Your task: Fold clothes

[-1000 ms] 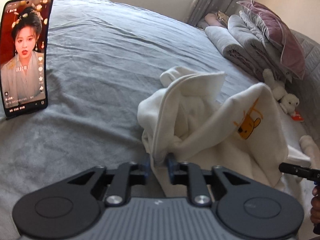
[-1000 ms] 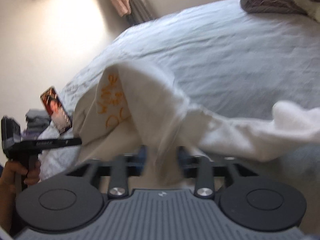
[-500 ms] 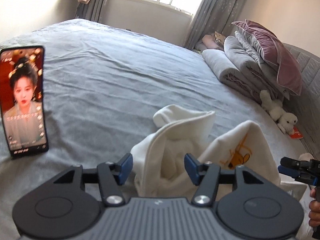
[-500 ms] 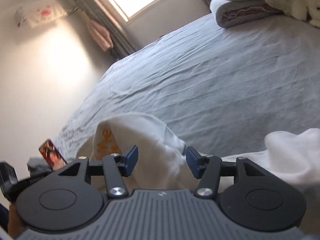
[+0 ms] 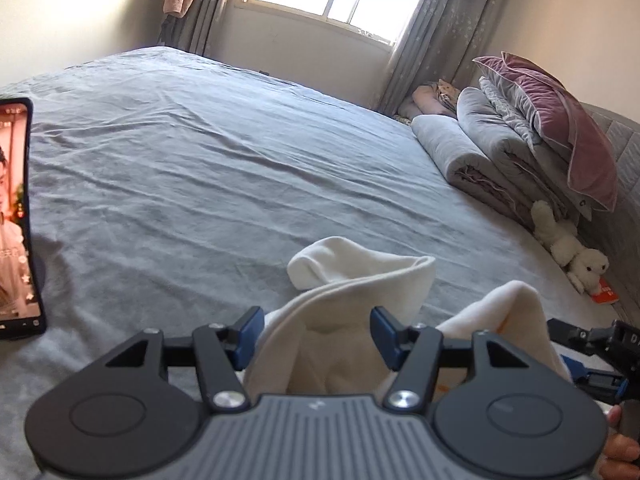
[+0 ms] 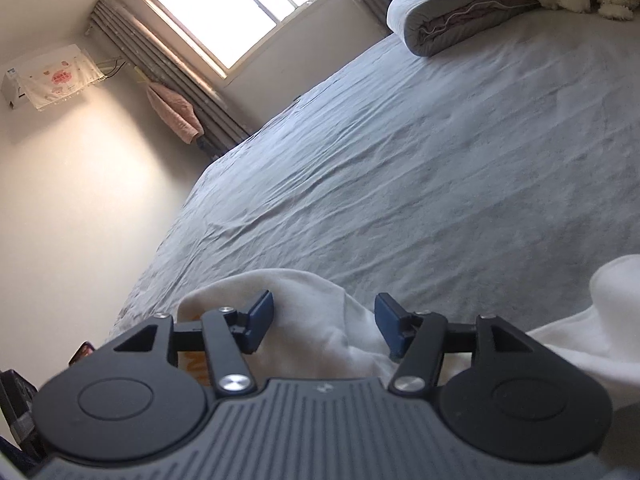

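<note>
The left gripper (image 5: 316,334) stood with its 2 blue pads (image 5: 250,336) well apart, having just been opening; a raised fold of the white garment (image 5: 360,292) sat in the gap between them, but neither pad pressed on it. The garment lay crumpled on the grey bedsheet (image 5: 200,184) directly ahead of and under this gripper, one sleeve end poking forward. To its left stood a phone (image 5: 16,216) with a lit screen; far ahead to the right were rolled quilts (image 5: 480,152) and a plush toy (image 5: 568,248).

The right gripper (image 6: 324,326) had likewise just been opening, its 2 pads (image 6: 262,320) spread with white cloth bunched loosely between them and not clamped. More of the garment (image 6: 580,340) trailed off to its right.
</note>
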